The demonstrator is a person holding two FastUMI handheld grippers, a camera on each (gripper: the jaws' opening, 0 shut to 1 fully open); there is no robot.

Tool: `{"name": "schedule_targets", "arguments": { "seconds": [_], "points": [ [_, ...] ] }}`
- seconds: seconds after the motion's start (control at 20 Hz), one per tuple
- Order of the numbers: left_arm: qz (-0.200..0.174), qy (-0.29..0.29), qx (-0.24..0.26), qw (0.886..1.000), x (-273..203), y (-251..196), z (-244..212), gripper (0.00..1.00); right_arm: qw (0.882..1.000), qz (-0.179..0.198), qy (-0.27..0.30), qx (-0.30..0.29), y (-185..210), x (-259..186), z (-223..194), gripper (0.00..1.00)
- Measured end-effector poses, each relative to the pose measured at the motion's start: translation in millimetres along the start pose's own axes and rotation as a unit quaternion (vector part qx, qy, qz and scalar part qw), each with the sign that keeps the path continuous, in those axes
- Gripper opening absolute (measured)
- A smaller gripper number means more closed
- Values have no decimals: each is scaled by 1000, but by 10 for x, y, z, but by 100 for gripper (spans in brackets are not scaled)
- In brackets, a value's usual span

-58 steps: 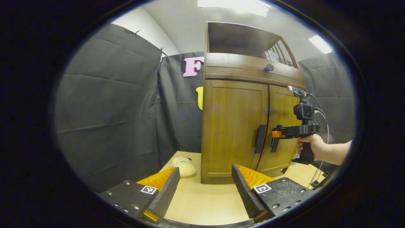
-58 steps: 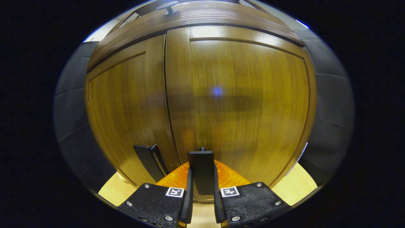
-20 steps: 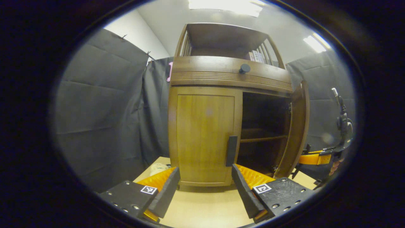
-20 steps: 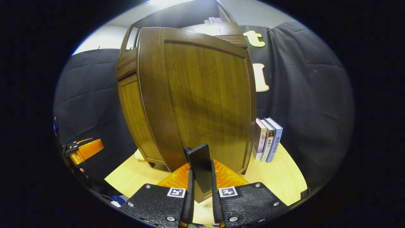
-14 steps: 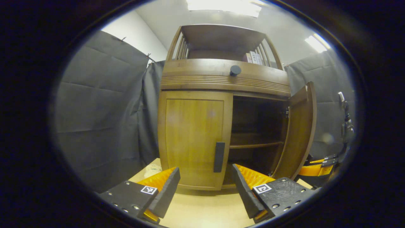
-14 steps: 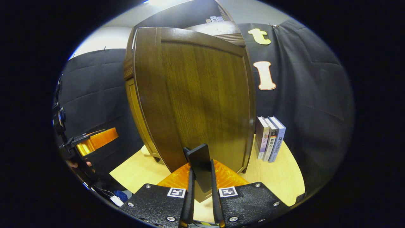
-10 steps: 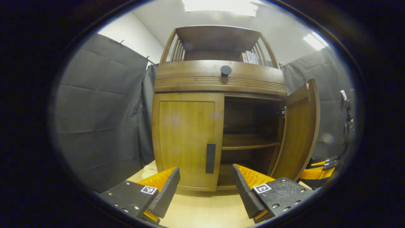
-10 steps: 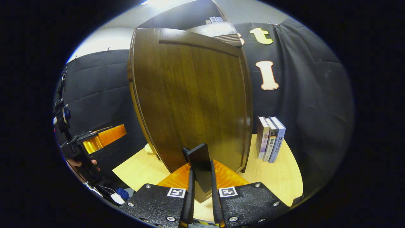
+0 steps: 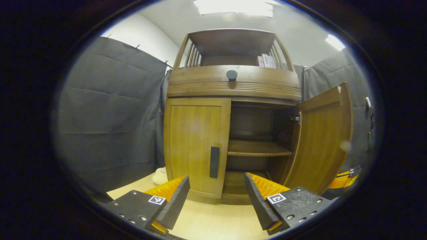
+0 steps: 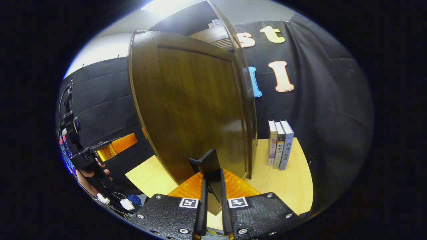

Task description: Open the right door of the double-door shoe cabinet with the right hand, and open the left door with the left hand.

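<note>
Two rigid hinged doors: right door (image 9: pixel 322 133) stands open, right gripper (image 10: pixel 211 200) pinching its handle (image 10: pixel 208 166); left door (image 9: pixel 196 140) (shut) should swing lightly if the spread left gripper (image 9: pixel 217 200) grips its handle (image 9: pixel 214 162).

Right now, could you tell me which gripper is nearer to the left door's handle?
Left. The left gripper hangs open just short of the left door's handle, while the right gripper is off at the swung-out right door, clamped on its handle.
</note>
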State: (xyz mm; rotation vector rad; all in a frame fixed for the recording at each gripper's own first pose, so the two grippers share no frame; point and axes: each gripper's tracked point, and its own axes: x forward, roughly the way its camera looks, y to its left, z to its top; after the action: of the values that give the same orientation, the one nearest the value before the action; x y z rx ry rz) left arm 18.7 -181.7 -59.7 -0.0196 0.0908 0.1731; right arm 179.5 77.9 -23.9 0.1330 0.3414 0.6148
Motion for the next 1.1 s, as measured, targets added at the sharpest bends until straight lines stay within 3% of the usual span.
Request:
{"name": "schedule_targets", "arguments": {
  "seconds": [0.05, 0.1, 0.2, 0.25, 0.4, 0.75, 1.0, 1.05, 1.1],
  "points": [
    [4, 1, 1, 1000, -10, -32, 7, 100, 1000, -3, -1, -1, -42, -10, 13, 18],
    [8, 1, 3, 1000, 0, -51, 16, 94, 1000, -5, -3, -6, -94, -23, 17, 14],
    [14, -2, 6, 1000, -34, -84, 34, 94, 1000, -9, -6, -12, -172, -26, 23, 14],
    [16, -3, 8, 1000, -56, -104, 34, 100, 1000, -11, -8, -11, -211, -32, 35, 13],
    [21, -2, 9, 1000, -109, -132, -21, 94, 1000, -18, -14, -13, -292, -46, 35, 10],
    [28, 4, 3, 1000, -37, -70, -51, 94, 999, -28, -17, -3, -334, -53, 41, 11],
    [16, 10, 0, 1000, 200, 20, -79, 94, 998, -42, -24, 33, -313, -153, 1, 11],
    [10, 11, -2, 1000, 303, 53, -79, 100, 997, -53, -25, 40, -322, -186, 3, 10],
    [3, 10, -2, 1000, 450, 111, -89, 100, 996, -70, -30, 44, -344, -216, -6, 13]
  ]
}}
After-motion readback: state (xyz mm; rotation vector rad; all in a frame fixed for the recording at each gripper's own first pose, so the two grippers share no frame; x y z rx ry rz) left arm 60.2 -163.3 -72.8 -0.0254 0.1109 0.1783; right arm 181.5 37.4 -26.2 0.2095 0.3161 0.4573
